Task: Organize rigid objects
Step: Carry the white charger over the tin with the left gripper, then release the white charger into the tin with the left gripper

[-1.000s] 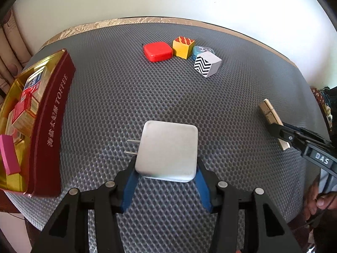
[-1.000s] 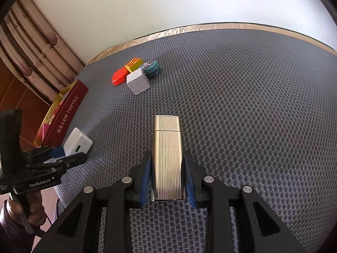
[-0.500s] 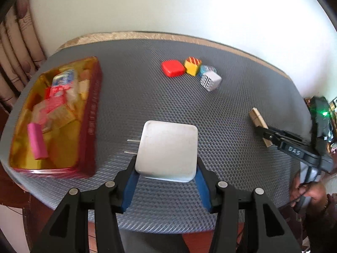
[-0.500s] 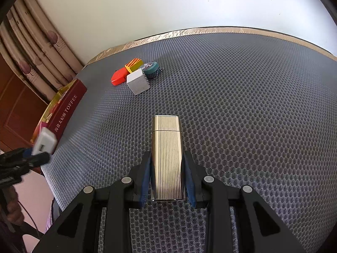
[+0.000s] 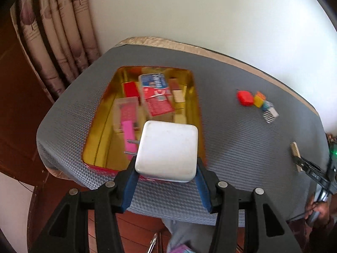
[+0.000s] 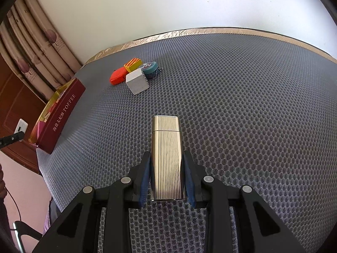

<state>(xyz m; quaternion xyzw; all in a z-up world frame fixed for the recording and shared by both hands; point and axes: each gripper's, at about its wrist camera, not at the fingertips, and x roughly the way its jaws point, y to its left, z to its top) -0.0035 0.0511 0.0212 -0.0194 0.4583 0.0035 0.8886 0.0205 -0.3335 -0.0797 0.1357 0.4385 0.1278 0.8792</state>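
At the far left, beside the curtain (image 5: 63, 48), sits the open toffee tin (image 5: 195, 109), its gold inside already crowded with small packets: a red and blue one (image 5: 157, 97) lying across the pile, a pink bar (image 5: 129, 139) nearer me. I judge it to be the collecting box, which is why my left gripper (image 5: 166, 169) hangs over its near end. Those jaws stand about half wide, both blue pads pressed to the sides of a white plug-in charger (image 5: 167, 150), flat face up and prongs (image 5: 131, 146) pointing left, so it can drop flat among the packets.

Further right on the grey mat (image 5: 231, 139), well apart from the tin, a small cluster waits: a red block (image 5: 244, 98), a yellow cube (image 5: 259, 100), a blue round thing (image 6: 150, 68) and a cube (image 5: 270, 115) with black and white zigzags. This view is smeared, so I cannot read the packets or tell whether the charger touches anything below.

On the right, my right gripper (image 6: 167, 179) is nearly closed, clamped on a ribbed metal lighter (image 6: 167, 158) lying lengthwise on the mat, cap away from me. I take it as next for the tin. Its lower end hides between the pads, and from here the tin's red wall lettered TOFFEE screens what lies inside.
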